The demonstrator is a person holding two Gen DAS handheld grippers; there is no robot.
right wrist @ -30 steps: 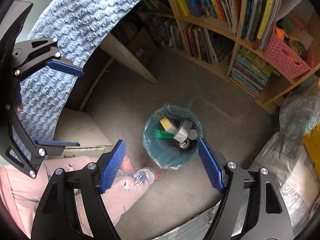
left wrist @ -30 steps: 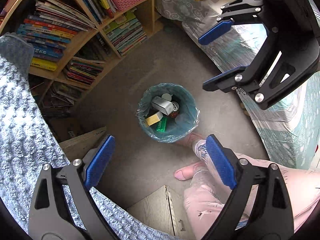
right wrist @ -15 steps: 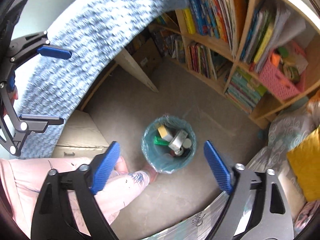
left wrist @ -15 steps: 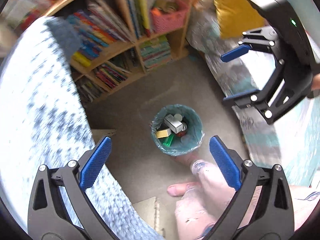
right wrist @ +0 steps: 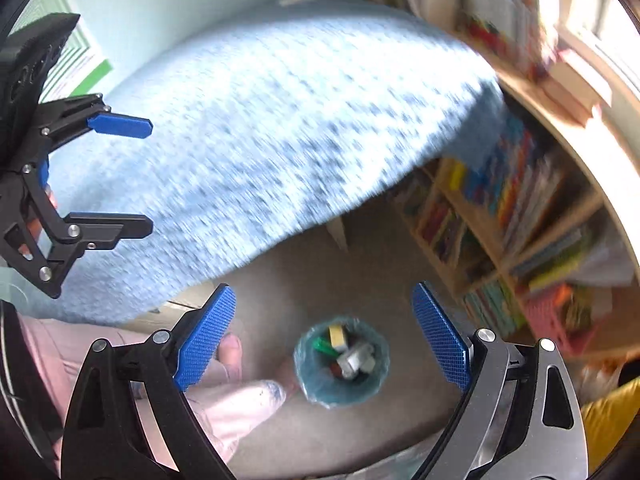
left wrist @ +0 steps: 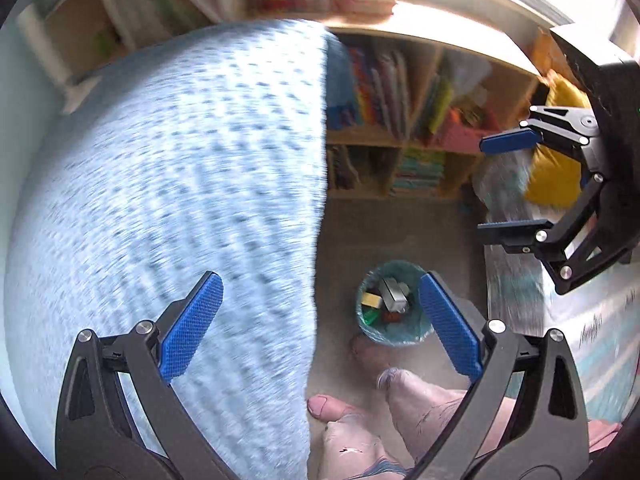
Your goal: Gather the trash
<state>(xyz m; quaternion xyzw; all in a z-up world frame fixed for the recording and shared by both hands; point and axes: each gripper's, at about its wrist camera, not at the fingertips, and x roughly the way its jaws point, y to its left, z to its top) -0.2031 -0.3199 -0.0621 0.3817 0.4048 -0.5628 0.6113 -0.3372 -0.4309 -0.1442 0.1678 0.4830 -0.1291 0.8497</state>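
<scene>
Lifting both tongs clear of the bin, nothing held.
Left wrist: left tongs point(left wrist: 320, 332) apart, empty; teal-lined round trash bin point(left wrist: 394, 305) on the floor holds the trash. Right wrist: right tongs point(right wrist: 324, 338) apart, empty, opening; next, look for leftover litter beyond the bin point(right wrist: 341, 362).

Claw pads point(left wrist: 191, 327): blue plastic, knurled, matt. Claw frames: black matt plastic with bright metal screws. Blanket point(right wrist: 280, 140): nubbly pale-blue cloth. Bin liner point(right wrist: 316, 390): thin glossy teal plastic film. Bookshelf point(left wrist: 376, 136): light wood. Floor point(right wrist: 280, 280): matt grey.
</scene>
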